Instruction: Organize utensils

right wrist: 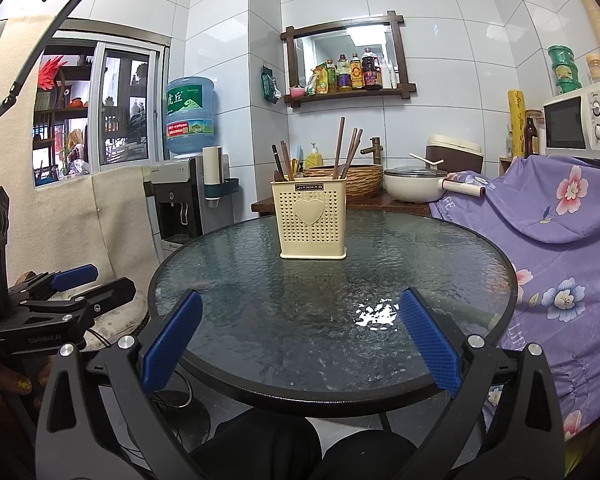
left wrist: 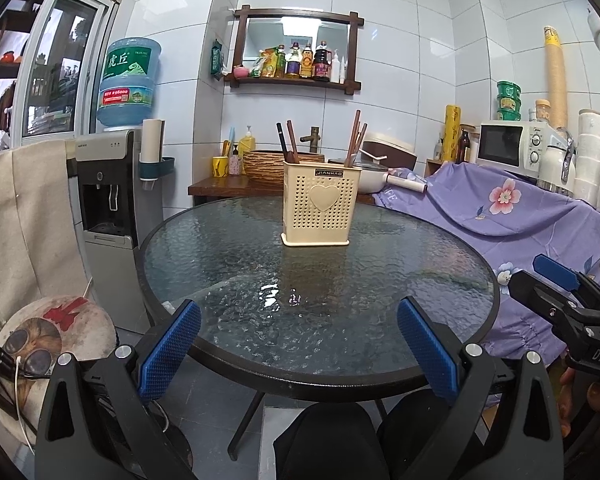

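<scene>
Nearest the lens: left gripper [left wrist: 298, 344], blue pads spread wide, nothing held, poised over the near edge of the counter [left wrist: 380, 384]. Right gripper [right wrist: 300, 336] likewise wide and empty, at the same near edge, just to the right of its partner.

Toward the far edge of the round glass counter: cream perforated utensil holder [left wrist: 319, 210], upright, heart emblem facing the cameras. Inside, at the left end, a dark cluster of utensil handles [left wrist: 287, 142]; at the right end, several brown chopsticks [left wrist: 356, 136], leaning outward. Compartment dividers not visible.

Probable handling: chopsticks light, stiff, slender and smooth, apt to slip or pivot between pads; best taken on the exposed upper shaft, well above the rim, and lifted straight up. Holder plastic, light, likely to slide on glass or tip if a stick drags sideways; steadying at a side wall advisable.

Surroundings: glass between grippers and holder bare. Behind the far edge, a wooden ledge with woven basin [right wrist: 360, 178] and white pot [right wrist: 410, 186]; at the right edge, purple floral cloth [right wrist: 560, 220], close but not obstructing.
</scene>
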`<state>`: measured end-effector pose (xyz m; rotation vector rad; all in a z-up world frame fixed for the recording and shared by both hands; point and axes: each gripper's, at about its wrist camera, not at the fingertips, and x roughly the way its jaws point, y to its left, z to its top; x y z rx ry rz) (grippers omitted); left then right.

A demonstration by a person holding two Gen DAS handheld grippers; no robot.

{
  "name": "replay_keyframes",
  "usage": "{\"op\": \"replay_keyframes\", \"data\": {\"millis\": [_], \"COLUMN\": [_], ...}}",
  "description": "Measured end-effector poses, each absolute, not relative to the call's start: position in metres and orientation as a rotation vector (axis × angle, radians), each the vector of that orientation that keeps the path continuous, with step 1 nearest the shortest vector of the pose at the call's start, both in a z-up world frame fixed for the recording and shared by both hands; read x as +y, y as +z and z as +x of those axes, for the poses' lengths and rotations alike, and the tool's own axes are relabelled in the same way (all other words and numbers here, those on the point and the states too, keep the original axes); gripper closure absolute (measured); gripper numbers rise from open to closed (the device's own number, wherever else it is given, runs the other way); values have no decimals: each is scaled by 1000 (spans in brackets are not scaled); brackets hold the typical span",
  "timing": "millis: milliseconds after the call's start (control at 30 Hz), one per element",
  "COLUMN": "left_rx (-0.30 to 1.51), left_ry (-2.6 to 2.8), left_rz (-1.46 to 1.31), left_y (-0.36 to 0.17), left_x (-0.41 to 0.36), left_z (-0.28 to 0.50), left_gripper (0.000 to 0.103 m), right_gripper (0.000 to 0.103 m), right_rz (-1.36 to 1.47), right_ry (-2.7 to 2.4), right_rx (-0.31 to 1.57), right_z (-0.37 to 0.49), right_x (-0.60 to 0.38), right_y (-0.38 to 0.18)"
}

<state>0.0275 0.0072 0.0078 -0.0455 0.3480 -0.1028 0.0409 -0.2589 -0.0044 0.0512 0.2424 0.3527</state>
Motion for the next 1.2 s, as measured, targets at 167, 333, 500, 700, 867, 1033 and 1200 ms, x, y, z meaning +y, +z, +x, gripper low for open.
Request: {"op": "replay_keyframes", "data": {"millis": [167, 333, 500, 700, 867, 1033, 1200], "left_rx": [353, 347, 347, 347, 347, 345, 345], "left_ry": [-95, -91, -90, -90, -91, -89, -91], "left_rz": [-38, -21, -22, -21, -22, -19, -19], "left_y": [8, 8, 9, 8, 8, 8, 9], "left_x": [8, 6, 6, 6, 6, 5, 5], "left_z": [29, 28, 28, 28, 28, 28, 28], "left_gripper": [6, 6, 6, 6, 6, 6, 6], "right_gripper": [6, 6, 6, 6, 6, 6, 6], "right_rz": [52, 54, 54, 54, 55, 54, 54], "right_ry": [352, 352, 352, 353, 352, 352, 351], "right_rx": [240, 241, 242, 242, 242, 242, 242], "right_z": [41, 41, 41, 41, 41, 41, 41], "right_x": [-260, -260, -260, -260, -259, -259, -259], "right_y": [-4, -4, -4, -4, -4, -4, -4]}}
